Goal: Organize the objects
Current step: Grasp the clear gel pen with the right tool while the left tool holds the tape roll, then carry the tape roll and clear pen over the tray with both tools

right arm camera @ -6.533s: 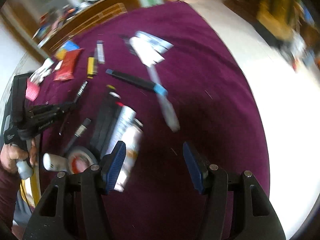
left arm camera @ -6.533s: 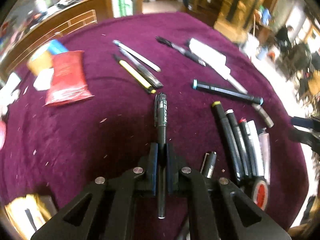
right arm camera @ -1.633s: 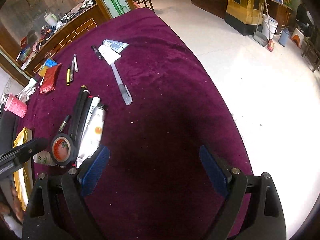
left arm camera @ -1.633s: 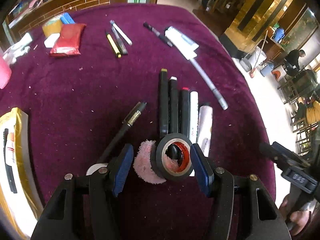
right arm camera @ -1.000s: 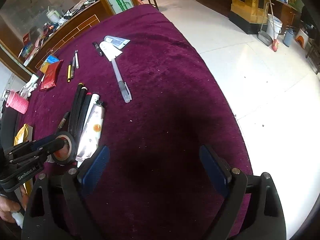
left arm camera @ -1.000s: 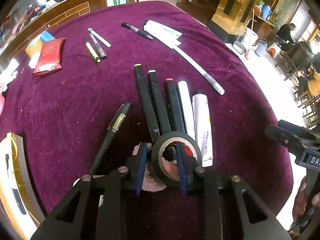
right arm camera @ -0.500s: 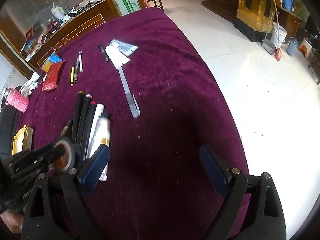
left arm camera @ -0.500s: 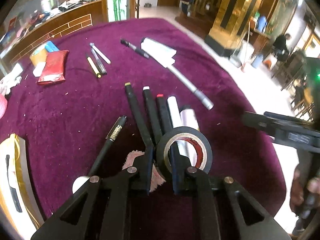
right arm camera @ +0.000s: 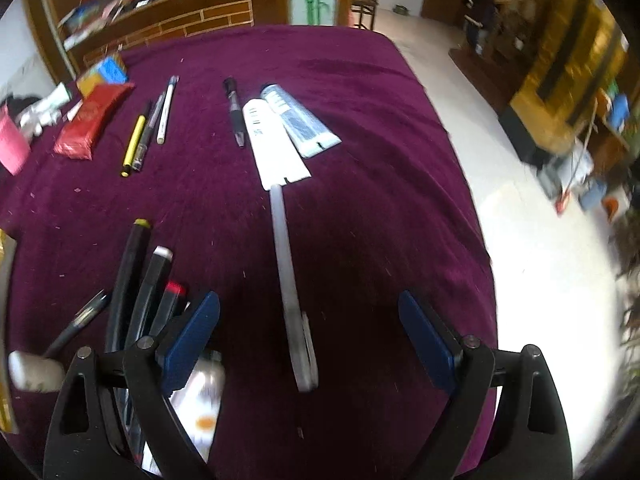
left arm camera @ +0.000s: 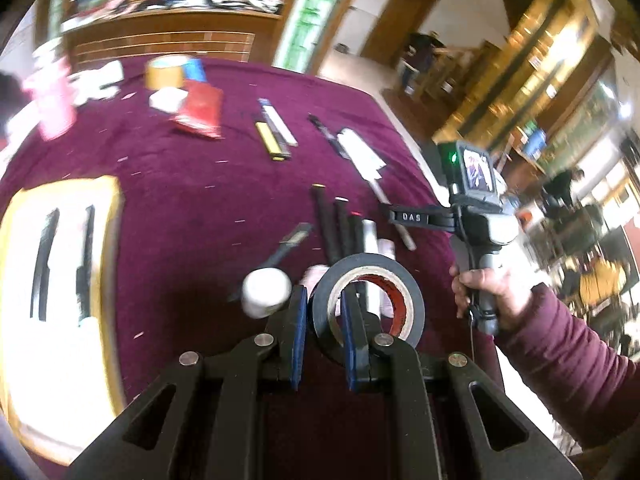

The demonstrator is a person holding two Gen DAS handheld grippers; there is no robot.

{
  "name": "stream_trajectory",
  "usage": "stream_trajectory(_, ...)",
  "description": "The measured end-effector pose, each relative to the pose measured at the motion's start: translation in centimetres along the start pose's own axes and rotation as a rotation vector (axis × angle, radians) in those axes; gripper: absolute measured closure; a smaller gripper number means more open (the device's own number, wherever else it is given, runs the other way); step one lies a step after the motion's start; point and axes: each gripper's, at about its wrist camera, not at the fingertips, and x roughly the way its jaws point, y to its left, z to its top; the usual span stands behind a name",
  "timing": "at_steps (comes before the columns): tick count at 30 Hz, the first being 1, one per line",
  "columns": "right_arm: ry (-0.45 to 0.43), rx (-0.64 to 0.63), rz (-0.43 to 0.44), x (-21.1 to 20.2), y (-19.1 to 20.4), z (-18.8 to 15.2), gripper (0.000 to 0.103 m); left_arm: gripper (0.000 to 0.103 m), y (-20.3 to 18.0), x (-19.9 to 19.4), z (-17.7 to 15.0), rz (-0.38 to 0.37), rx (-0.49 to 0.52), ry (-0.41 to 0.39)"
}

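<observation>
My left gripper [left arm camera: 323,308] is shut on the wall of a black tape roll [left arm camera: 404,284] with a red core and holds it lifted above the purple tablecloth [left arm camera: 192,208]. Below it lie a row of black markers [left arm camera: 330,224], a white bottle cap [left arm camera: 266,293] and a black pen [left arm camera: 288,245]. My right gripper [right arm camera: 308,320] is open and empty over a long grey pen [right arm camera: 290,292]; it also shows in the left wrist view [left arm camera: 416,218]. The markers [right arm camera: 136,276] lie left of it.
A yellow-rimmed white tray [left arm camera: 60,280] holds black pens at the left. Two flat tubes [right arm camera: 280,136], a black pen [right arm camera: 234,112], thin pens [right arm camera: 148,128], a red packet [right arm camera: 94,120] and a pink spool [left arm camera: 54,100] lie farther back. The table edge [right arm camera: 472,216] drops to floor at right.
My left gripper has lifted the tape roll off the table and swung left, bringing the tray into view. My right gripper has moved in toward the grey pen, still open.
</observation>
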Motion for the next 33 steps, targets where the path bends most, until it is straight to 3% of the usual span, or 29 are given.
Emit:
stream_trajectory(1,0.014,-0.023,-0.019,0.8,0.5,0.2,0.019,0.090,0.8,-0.6,-0.1,0.014,-0.019,-0.008)
stream_trajectory(3,0.050,-0.043,-0.020,2.1,0.9,0.1,0.053,0.090,2.4,-1.6,-0.3,0.043,-0.058,-0.027)
stream_trajectory(5,0.036,0.011,0.055,1.9,0.3,0.1,0.070,0.090,3.8,-2.4,-0.7,0.063,-0.087,-0.041)
stream_trajectory(9,0.054,0.059,0.075,1.5,-0.7,0.0,0.096,0.090,6.4,-3.3,-1.1,0.086,-0.146,-0.062)
stream_trajectory(16,0.046,0.223,0.168,-1.0,-3.8,-1.6,0.096,0.090,9.8,-3.8,-1.1,0.090,-0.189,-0.080)
stream_trajectory(21,0.011,0.270,0.227,-4.0,-3.7,-1.9,0.096,0.090,11.8,-4.0,-1.4,0.079,-0.207,-0.073)
stream_trajectory(27,-0.021,0.274,0.317,-7.9,-0.4,-2.9,0.096,0.090,14.7,-5.5,-2.5,0.097,-0.225,-0.066)
stream_trajectory(33,-0.023,0.231,0.419,-10.5,6.2,-3.1,0.096,0.090,19.0,-7.2,-3.2,0.152,-0.263,-0.064)
